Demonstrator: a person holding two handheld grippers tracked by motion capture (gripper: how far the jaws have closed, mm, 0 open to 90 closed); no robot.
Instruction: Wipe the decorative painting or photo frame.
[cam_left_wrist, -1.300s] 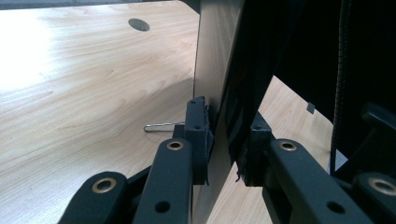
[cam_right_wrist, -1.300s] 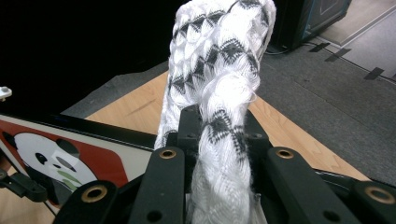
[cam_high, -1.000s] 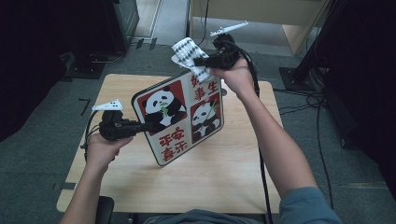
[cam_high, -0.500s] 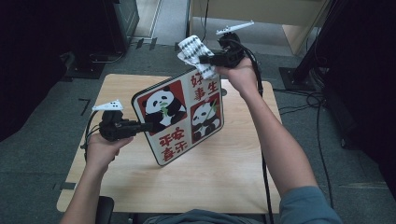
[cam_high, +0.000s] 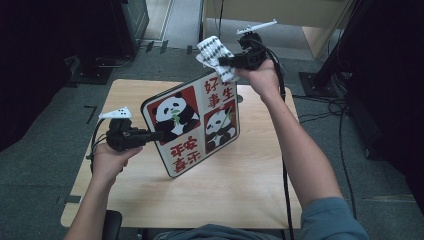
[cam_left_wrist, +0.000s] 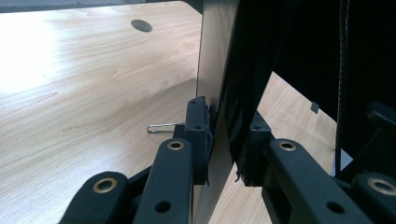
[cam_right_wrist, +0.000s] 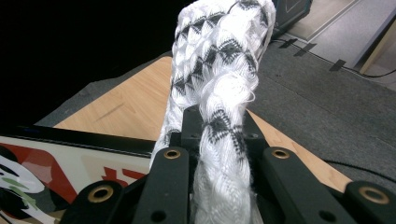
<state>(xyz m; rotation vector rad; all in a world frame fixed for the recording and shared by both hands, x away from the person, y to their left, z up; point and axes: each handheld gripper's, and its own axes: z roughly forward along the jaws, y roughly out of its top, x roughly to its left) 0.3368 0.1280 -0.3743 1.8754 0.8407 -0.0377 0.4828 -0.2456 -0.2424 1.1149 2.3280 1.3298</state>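
Your left gripper (cam_high: 150, 136) is clamped on the left edge of the panda board (cam_high: 192, 127), its jaws closed tight on the thin panel. In the left gripper view the two pads (cam_left_wrist: 198, 128) pinch the board's edge (cam_left_wrist: 217, 84) from either side. You hold the board tilted above the wooden table (cam_high: 250, 175), with its printed face (two pandas and red characters) turned up toward the high camera.

Your right gripper (cam_high: 223, 62) is raised at the board's top right corner, jaws closed on a bunched white cloth with a black pattern (cam_high: 215, 55). In the right gripper view the cloth (cam_right_wrist: 219, 70) rises out from between the jaws and the board's edge (cam_right_wrist: 70, 158) lies just below it. Whether the cloth touches the board's corner, you cannot tell.
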